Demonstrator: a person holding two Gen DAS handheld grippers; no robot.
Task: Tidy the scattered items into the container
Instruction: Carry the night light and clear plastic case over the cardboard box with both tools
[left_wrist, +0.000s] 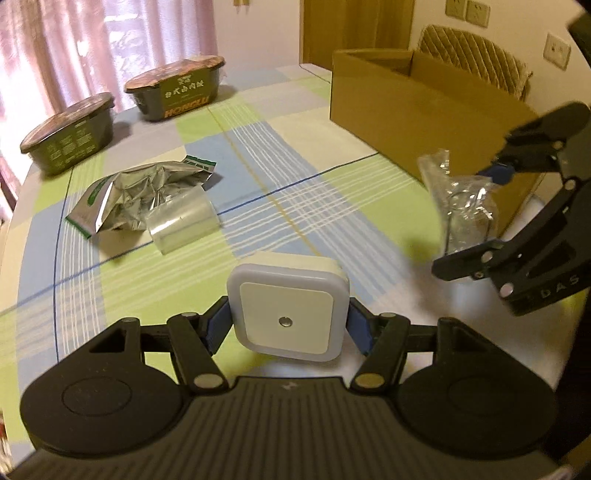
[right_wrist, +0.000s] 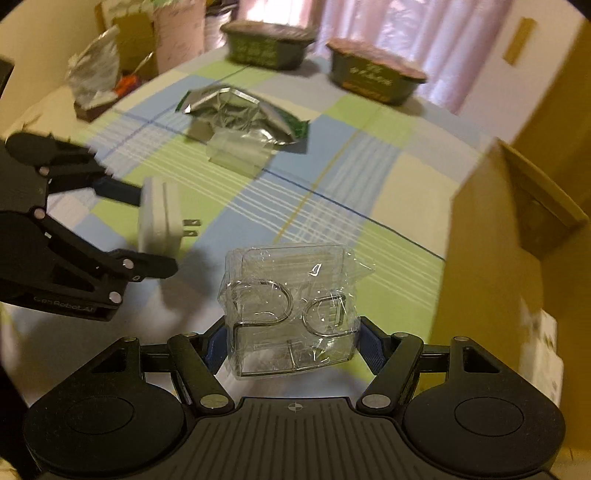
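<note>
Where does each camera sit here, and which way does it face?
Left wrist: behind the left hand-held gripper, which is shut on a white night light, facing across the checked tablecloth toward the cardboard box.
Right wrist: behind the right hand-held gripper, which is shut on a clear plastic packet, box at right.
Shared: each shows the other gripper, a foil bag and two food tubs.

Each wrist camera sat close behind its own jaws, faced forward over the checked tablecloth, both shared the crumpled foil bag ahead.

A checked tablecloth, pink curtains, and a wicker chair.
</note>
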